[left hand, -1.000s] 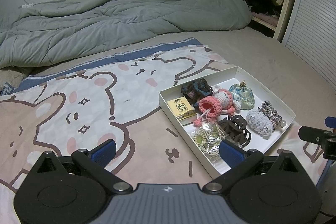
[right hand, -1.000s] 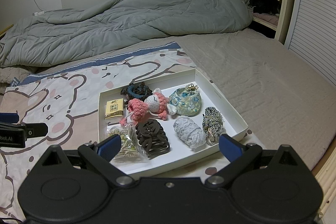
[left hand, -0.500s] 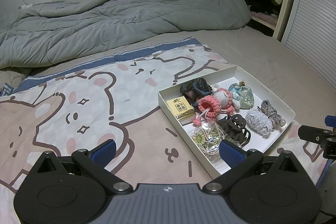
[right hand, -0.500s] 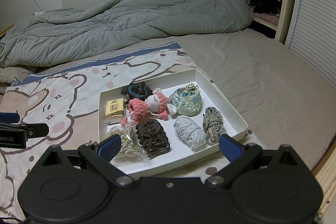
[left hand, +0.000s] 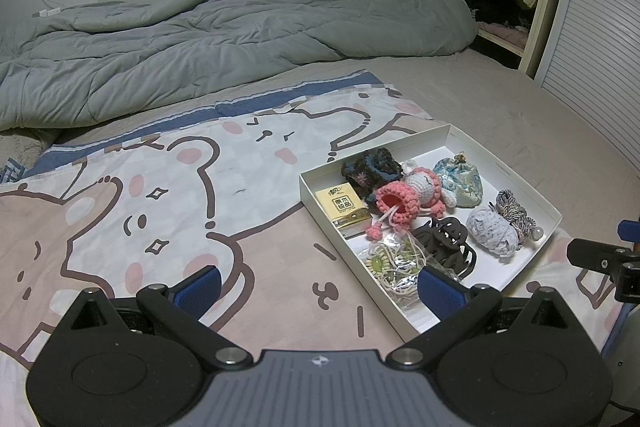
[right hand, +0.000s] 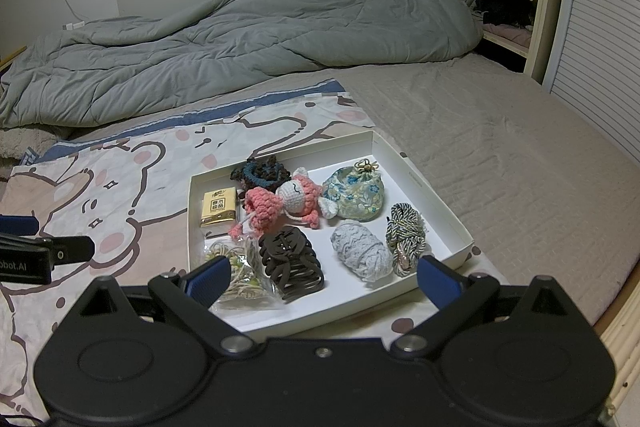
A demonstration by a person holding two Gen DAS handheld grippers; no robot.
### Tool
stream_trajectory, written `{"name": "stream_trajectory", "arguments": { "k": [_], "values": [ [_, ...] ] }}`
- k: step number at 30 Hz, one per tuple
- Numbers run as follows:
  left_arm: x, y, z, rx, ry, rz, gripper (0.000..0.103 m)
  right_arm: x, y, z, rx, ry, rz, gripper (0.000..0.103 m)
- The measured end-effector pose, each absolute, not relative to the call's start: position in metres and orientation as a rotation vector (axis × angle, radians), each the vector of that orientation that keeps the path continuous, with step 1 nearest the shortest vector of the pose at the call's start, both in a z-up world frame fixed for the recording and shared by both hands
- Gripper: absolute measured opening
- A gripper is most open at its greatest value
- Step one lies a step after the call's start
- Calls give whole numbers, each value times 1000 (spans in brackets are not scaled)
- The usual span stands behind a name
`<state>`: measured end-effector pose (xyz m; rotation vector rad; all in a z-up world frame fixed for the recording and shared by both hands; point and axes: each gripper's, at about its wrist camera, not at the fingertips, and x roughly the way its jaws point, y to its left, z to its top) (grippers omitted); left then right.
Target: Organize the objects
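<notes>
Nothing is moving since earlier: both grippers, left and right, are hovering spread wide and empty over the tray sitting on the blanket.

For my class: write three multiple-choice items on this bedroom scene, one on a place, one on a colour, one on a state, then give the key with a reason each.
1. Where does the brown hair claw lie?
A. On the quilt
B. In the white box
C. On the shelf

2. What colour is the quilt?
A. Grey-green
B. Red
C. Yellow

3. How do the right gripper jaws stand?
A. Shut on the claw
B. Shut, empty
C. Open, empty

Key: B, the claw rests on the box floor; A, the quilt is uniformly grey-green; C, the blue pads stand wide apart with nothing between.
</notes>
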<state>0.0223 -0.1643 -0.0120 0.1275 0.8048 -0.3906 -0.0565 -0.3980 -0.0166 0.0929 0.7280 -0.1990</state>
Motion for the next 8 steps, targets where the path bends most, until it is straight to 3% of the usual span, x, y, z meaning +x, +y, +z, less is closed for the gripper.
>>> {"name": "stream_trajectory", "arguments": {
  "k": [8],
  "values": [
    [21,-167,-13,127,809,-398,103,-56,-398,-17,94,729,-200,100]
  ]
}}
